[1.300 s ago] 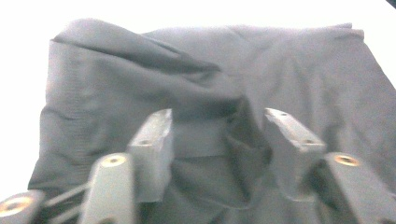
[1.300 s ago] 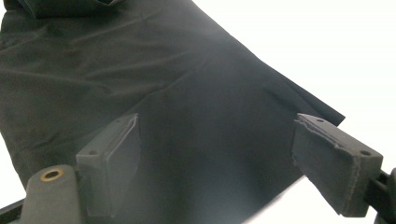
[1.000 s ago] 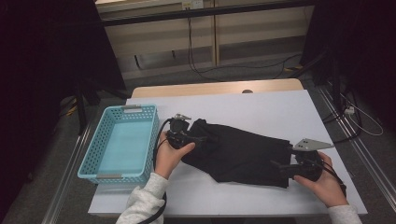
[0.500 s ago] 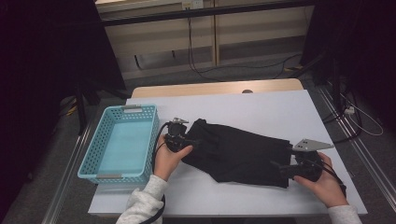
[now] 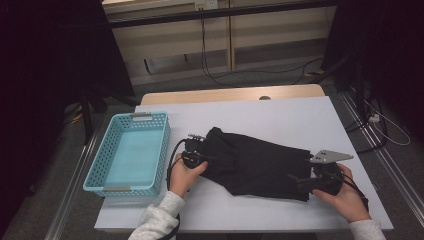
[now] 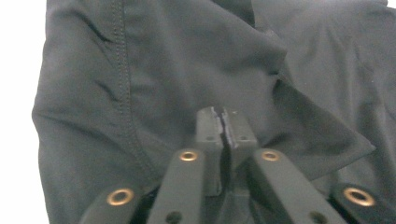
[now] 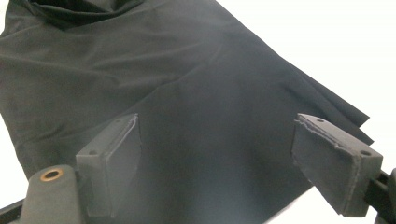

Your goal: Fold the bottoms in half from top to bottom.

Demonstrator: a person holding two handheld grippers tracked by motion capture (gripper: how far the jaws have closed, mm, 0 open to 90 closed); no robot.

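Now the left gripper (image 6: 223,122) has just been closing, and its jaws meet on a fold at the left end of the black, crumpled cloth garment (image 5: 255,162). That garment lies on the white table (image 5: 260,115), long axis left to right. Over its right end the right gripper (image 7: 229,158) hovers wide open, holding nothing. A light-blue plastic basket (image 5: 131,152) sits just left.
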